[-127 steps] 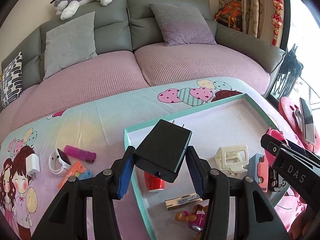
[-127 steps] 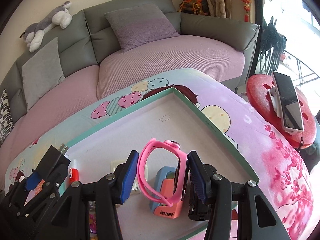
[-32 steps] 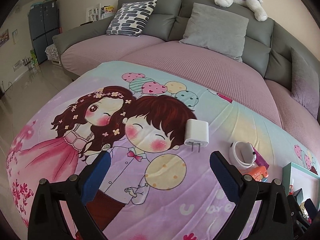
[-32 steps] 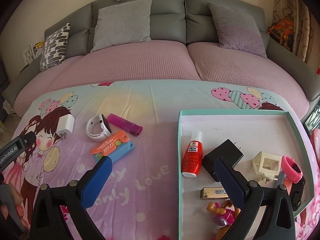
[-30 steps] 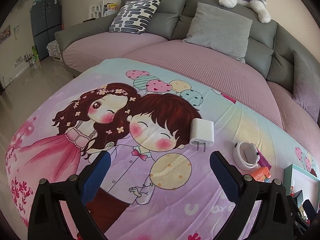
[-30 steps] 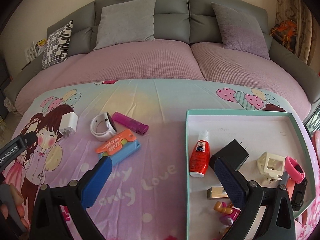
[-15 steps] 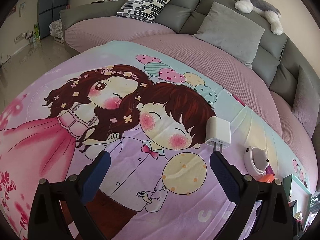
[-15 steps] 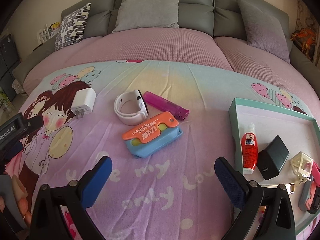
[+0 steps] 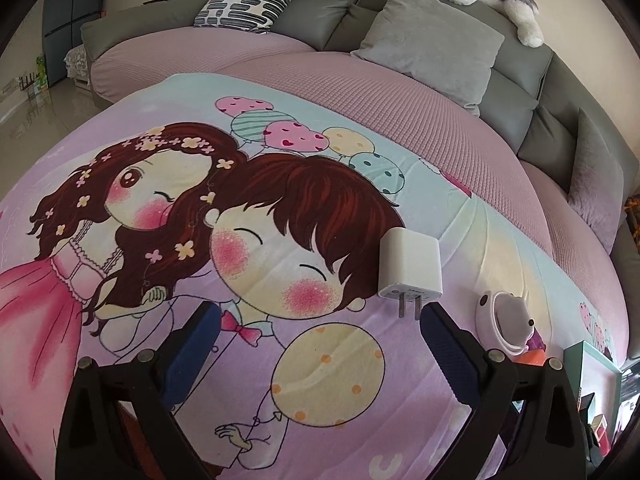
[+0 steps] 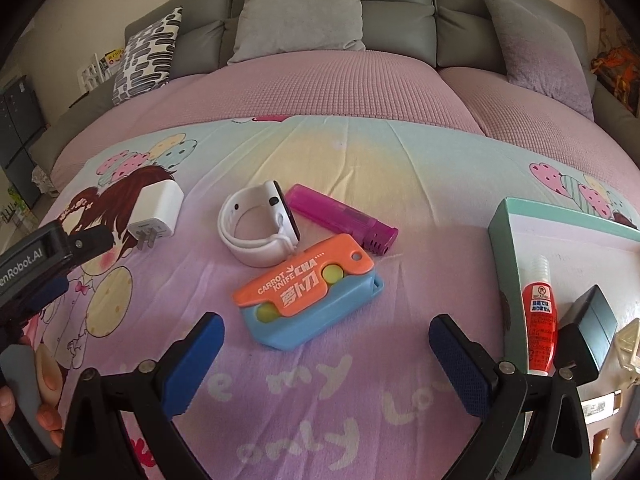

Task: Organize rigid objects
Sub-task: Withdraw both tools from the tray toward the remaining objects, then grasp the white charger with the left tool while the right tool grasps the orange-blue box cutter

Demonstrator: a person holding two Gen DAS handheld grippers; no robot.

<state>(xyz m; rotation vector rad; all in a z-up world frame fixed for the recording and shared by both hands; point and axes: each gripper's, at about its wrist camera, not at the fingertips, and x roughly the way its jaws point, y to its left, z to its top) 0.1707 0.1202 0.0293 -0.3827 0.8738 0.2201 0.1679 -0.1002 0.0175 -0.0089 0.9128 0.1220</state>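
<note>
The spread, empty left gripper [image 9: 318, 330] has the white plastic wall charger [image 9: 410, 266] just beyond its right fingertip; the right gripper [image 10: 326, 338], likewise spread and empty, faces the orange-and-blue carrot knife toy [image 10: 308, 290].

The orange toy knife [image 10: 306, 276], lying on a blue case on the bedspread, reads "CARROT KNIFE" with "CMA" and Chinese characters beside it. At the left edge of the right wrist view, the black body of the left gripper [image 10: 30, 262] carries white lettering of which "enRobot.AI" shows. The cartoon bedspread [image 10: 320, 384] bears large white letters near the camera, partly readable as "my", "only" and "Lo", and the red glue bottle [image 10: 539, 316] in the tray at the right has a label with small Japanese print too fine to read.
</note>
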